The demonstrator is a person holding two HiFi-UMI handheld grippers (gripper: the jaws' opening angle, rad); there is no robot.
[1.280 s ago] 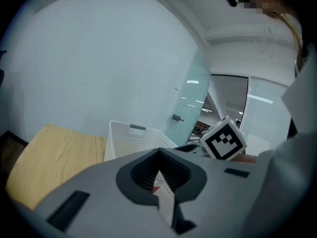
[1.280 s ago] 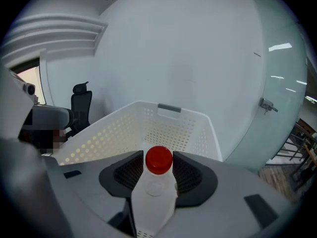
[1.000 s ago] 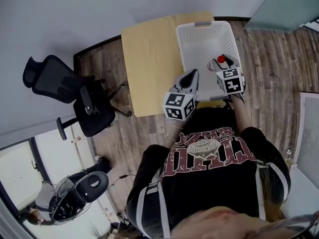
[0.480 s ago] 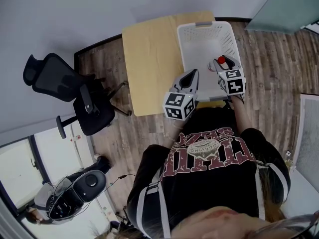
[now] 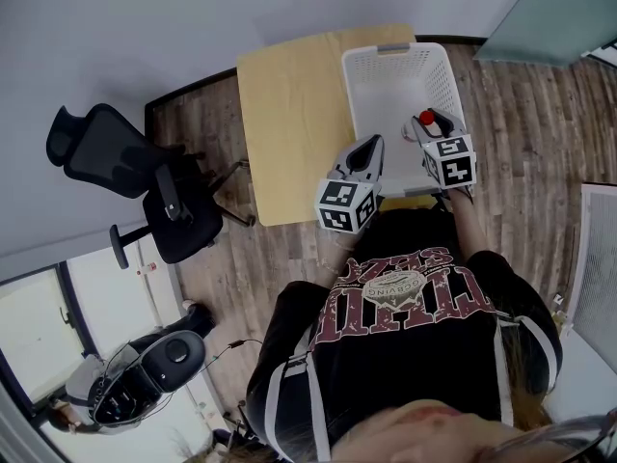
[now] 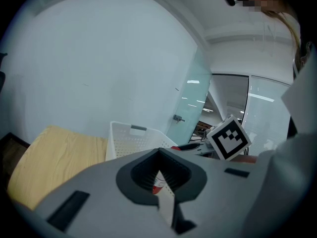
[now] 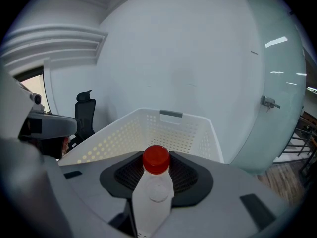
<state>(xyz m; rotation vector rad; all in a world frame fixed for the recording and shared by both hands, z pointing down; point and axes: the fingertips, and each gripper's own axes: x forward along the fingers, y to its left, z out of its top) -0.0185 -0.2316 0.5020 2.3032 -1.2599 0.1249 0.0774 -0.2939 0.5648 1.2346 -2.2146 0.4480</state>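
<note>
My right hand-held gripper (image 5: 430,125) grips the bottle (image 7: 153,197) over the basket (image 5: 355,85), not yet released. My left hand-held gripper (image 5: 369,145) pinches what looks like a thin white packet (image 6: 165,200) beside the basket.

We look steeply down from the head, with the white basket (image 5: 353,104) at one o'clock. Both gripper views sit low and close, facing that same basket.
</note>
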